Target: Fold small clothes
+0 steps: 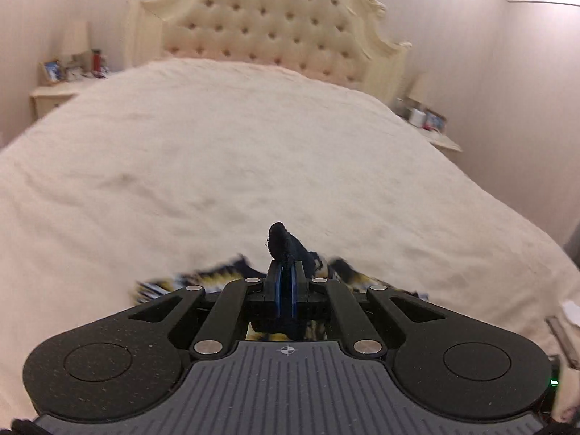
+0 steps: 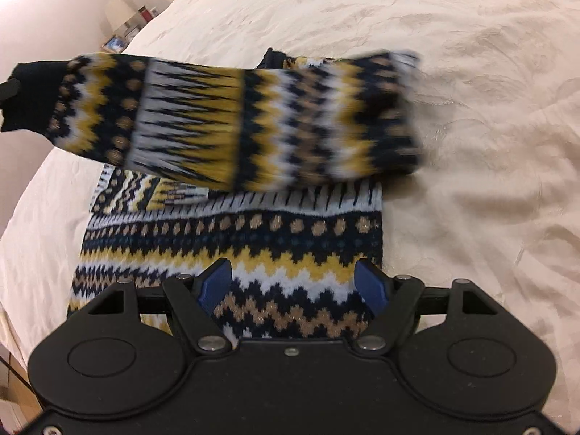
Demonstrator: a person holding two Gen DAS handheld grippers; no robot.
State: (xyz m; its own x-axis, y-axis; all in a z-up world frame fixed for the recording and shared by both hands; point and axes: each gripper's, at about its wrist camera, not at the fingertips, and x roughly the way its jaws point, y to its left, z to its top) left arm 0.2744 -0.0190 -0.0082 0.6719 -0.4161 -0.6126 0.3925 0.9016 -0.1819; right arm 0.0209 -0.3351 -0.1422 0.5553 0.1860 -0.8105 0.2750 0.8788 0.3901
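A small knitted sweater with black, yellow, white and tan zigzag bands lies on the cream bedspread. Its sleeve is lifted and stretched across the air above the body, blurred by motion. The sleeve's black cuff sits at the far left, where a black piece of my left gripper shows at the frame edge. In the left wrist view my left gripper is shut on that black cuff, with patterned knit hanging below. My right gripper hovers open over the sweater's lower body, nothing between its blue pads.
The bed has a tufted cream headboard. Nightstands with lamps and small items stand on both sides. Wide bare bedspread stretches beyond the sweater.
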